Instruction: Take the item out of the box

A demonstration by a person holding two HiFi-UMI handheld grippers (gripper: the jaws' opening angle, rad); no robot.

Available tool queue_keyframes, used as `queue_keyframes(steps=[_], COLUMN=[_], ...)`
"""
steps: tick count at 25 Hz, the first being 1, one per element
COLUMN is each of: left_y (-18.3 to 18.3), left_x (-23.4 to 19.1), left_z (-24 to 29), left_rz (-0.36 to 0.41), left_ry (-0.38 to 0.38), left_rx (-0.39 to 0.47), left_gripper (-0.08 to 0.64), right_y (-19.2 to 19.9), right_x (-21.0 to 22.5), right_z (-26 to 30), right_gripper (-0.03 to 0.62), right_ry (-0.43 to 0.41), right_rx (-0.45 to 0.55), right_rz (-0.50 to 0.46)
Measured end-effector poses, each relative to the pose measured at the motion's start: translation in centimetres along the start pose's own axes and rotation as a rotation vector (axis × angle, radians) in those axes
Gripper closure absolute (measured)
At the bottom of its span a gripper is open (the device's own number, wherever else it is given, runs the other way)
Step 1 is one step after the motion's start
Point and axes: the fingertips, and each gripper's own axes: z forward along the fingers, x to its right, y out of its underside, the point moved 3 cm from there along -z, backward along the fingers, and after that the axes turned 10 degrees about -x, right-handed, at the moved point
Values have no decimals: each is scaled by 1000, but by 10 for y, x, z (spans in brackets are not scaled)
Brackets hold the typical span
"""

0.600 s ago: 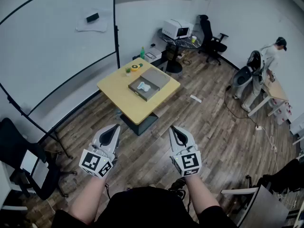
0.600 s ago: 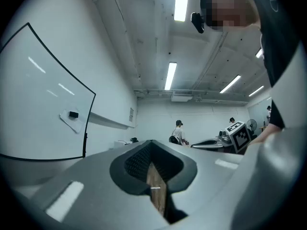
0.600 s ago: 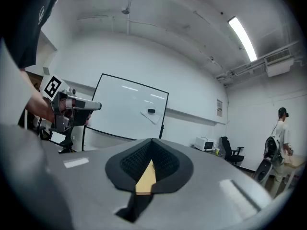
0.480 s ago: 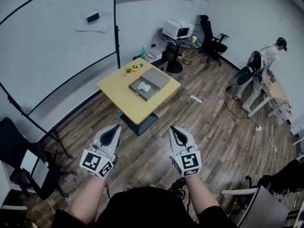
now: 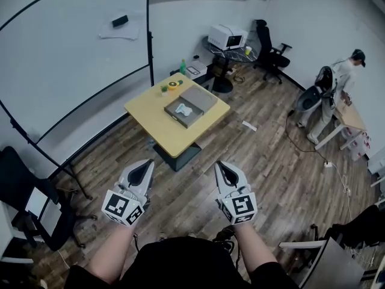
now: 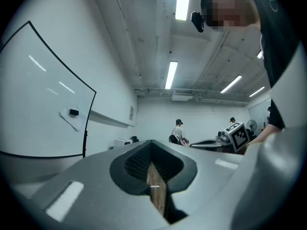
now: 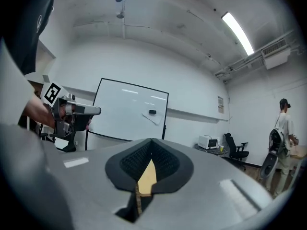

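A shallow grey box (image 5: 191, 107) lies open on the yellow table (image 5: 157, 122) far ahead across the room. A white item (image 5: 183, 108) rests inside the box, and its lid part lies flat beside it. My left gripper (image 5: 146, 163) and right gripper (image 5: 221, 165) are held out side by side over the wooden floor, well short of the table. Both point towards it. In the left gripper view the left gripper (image 6: 152, 143) has its jaws together with nothing between them. The right gripper (image 7: 151, 142) looks the same in its own view.
A green bottle (image 5: 181, 67) and small yellow things (image 5: 173, 85) stand at the table's far edge. Behind are a microwave (image 5: 227, 37) on a round table and an office chair (image 5: 269, 52). A person (image 5: 337, 83) stands at a desk far right. A black chair (image 5: 24, 185) stands left, below a whiteboard (image 5: 66, 59).
The table sits a touch higher in the head view. Both grippers keep their pose and stay shut.
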Motion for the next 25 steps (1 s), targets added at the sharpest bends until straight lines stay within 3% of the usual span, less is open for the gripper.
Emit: queue_keyframes(steps=[5, 7, 8, 9, 11, 17, 25], left_y=[1, 2, 3, 5, 9, 17, 29], left_x=[2, 4, 5, 6, 6, 11, 25], left_z=[3, 6, 7, 8, 10, 18, 36], left_rz=[0, -3, -4, -6, -10, -13, -10], left_ry=[4, 4, 3, 2, -2, -42, -106], left_rx=[-6, -11, -13, -15, -21, -34, -69], left_gripper=[560, 561, 560, 561, 560, 560, 560], right_y=[5, 4, 2, 0, -4, -2, 15], right_x=[-3, -2, -1, 1, 5, 24, 62], right_z=[1, 0, 1, 3, 2, -4, -1], right_gripper=[584, 582, 344, -5, -6, -6, -6], right_ry=[-3, -46, -78, -105, -125, -121, -168], right_rx=[-16, 9, 25, 39, 59, 60, 80], right_rz=[-37, -10, 26, 67, 105, 51, 94])
